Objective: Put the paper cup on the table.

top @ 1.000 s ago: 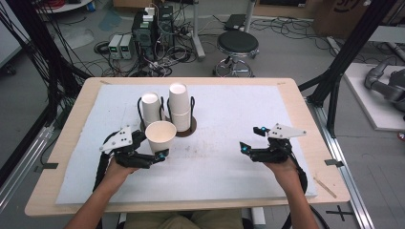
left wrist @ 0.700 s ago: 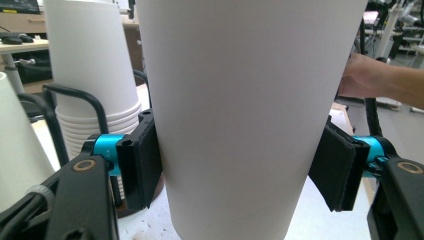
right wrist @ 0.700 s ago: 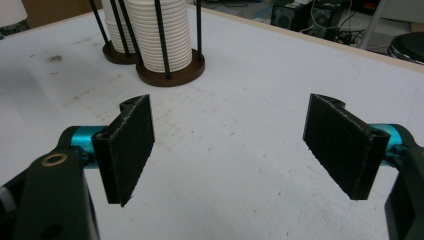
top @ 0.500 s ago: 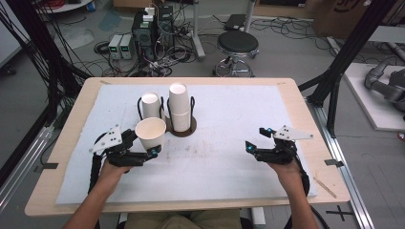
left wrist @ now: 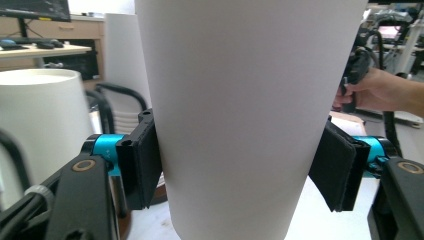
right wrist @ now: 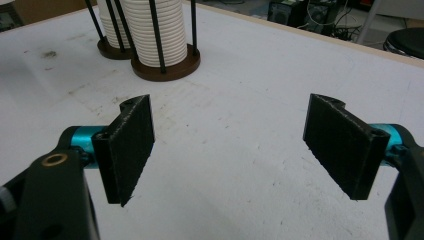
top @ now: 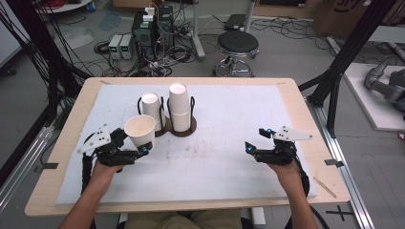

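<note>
Pinching paper cup upright, left gripper fingers on opposite sides

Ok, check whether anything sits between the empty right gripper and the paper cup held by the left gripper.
Nothing visible: bare white mat lies between the right gripper and the paper cup; both cup stacks stand farther back.

My right gripper hangs with jaws spread wide over the bare white mat, nothing between them; two cup stacks in brown-based holders stand far left.
</note>
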